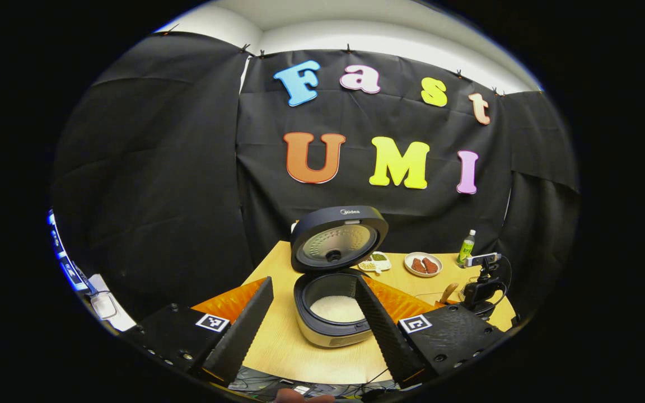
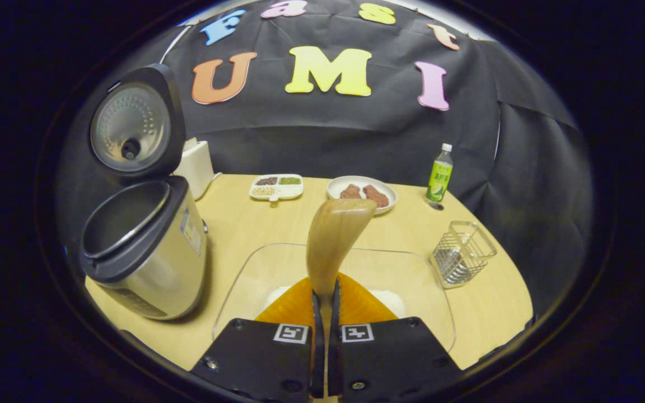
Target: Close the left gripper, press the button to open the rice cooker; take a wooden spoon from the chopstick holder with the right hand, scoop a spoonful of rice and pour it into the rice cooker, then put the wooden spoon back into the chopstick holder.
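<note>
R gripper [image 2: 323, 305]: jaws nearly together, both fingers pinching the wooden spoon [image 2: 333, 240] by its handle. Bowl of spoon stands up in front of my cam, looks empty from here.
L gripper [image 1: 314, 313]: jaws wide apart, holding nothing, hanging above the near edge of the table [image 1: 277, 347] w/ the cooker framed between the fingers.
Rice tray [image 2: 412, 268]: clear, right under the R gripper; white rice in it mostly hidden behind my fingers. Can't tell how deep.
Rice cooker [image 2: 143, 252]: lid up, pot open, to the L of the tray in the right gripper view. In the left gripper view I see white rice already in the pot.
Chopstick holder [image 2: 462, 252]: wire basket just R of the tray; spoon goes back there last.
Far stuff: snack dish [image 2: 276, 187], plate [image 2: 361, 193], bottle [image 2: 439, 173] along the back. Well apart from my path.
Risk 1: thin pinch on a smooth handle, so spoon may twist in grip when loaded, I reckon.
Risk 2: carry from tray to pot crosses bare table; a tilt spills rice.
Risk 3: upright lid sits near the pour line; could clip it w/ the spoon.
Risk 4: holder looks light; might tip on reinsert.
</note>
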Action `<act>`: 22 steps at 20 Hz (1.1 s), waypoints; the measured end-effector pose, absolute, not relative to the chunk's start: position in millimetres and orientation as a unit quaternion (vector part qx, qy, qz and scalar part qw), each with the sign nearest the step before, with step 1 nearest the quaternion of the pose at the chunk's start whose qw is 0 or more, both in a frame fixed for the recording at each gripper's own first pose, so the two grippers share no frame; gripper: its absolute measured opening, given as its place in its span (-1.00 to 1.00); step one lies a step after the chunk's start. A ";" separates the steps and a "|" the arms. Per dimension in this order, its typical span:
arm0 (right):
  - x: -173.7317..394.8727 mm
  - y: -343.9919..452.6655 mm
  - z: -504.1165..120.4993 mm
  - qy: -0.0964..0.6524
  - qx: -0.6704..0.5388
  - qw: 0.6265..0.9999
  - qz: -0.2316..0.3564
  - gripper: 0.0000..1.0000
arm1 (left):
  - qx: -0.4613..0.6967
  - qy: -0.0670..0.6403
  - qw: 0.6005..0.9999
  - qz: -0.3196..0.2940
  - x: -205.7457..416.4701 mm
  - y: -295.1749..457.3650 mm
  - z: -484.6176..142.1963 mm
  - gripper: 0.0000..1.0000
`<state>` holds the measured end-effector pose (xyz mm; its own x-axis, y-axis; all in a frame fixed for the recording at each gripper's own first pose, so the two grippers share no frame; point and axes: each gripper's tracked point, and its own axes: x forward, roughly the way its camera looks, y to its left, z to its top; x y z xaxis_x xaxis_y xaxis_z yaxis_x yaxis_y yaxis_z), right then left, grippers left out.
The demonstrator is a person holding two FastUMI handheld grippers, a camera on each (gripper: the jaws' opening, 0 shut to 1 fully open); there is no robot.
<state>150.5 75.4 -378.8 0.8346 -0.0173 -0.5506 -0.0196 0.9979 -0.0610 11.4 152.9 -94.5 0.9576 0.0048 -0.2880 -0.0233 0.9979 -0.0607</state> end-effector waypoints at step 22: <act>156.4 -22.9 -323.1 0.294 0.384 0.876 0.004 -0.84 | -0.028 0.153 0.987 -0.030 20.6 41.9 -87.0 0.90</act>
<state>156.4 -22.9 -323.1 0.8273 0.2324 -0.5114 0.2183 0.7058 0.6739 20.6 41.9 -87.0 0.9513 -0.0678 -0.3008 0.0508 0.9967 -0.0639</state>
